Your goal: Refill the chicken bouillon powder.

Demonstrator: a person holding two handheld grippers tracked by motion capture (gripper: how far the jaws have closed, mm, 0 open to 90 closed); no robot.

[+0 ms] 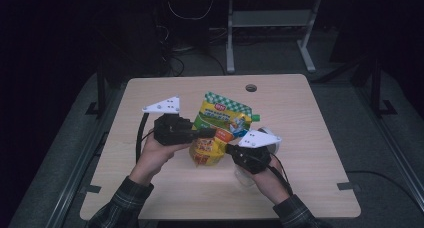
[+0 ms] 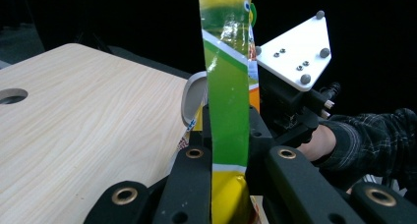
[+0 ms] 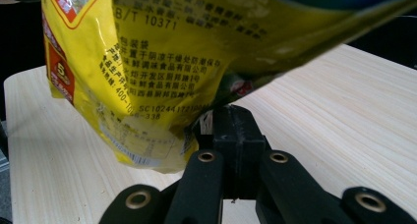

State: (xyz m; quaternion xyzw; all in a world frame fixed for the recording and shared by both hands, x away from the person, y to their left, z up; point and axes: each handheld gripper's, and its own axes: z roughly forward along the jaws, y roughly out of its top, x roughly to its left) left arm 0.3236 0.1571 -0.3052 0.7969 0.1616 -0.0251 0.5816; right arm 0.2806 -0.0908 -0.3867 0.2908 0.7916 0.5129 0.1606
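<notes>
High view: a yellow-and-green spouted pouch (image 1: 220, 128) is held up above the middle of the wooden table (image 1: 300, 138), between the two grippers. The left gripper (image 1: 207, 133) reaches in from the left and is clamped on the pouch's left edge, about halfway down. The right gripper (image 1: 231, 149) comes from the near right and pinches the pouch's lower right part. A green cap (image 1: 255, 118) sticks out at the pouch's upper right corner.

Left gripper view: the pouch (image 2: 226, 111) runs edge-on straight up between the jaws, which press on it from both sides (the other gripper's white plate (image 2: 294, 51) sits just beyond it).

Right gripper view: the jaws are closed together on a bottom corner of the pouch (image 3: 162, 62), whose printed yellow back hangs above and to the left of them. A white bowl-like object (image 1: 272, 143) sits on the table just right of the right gripper.
</notes>
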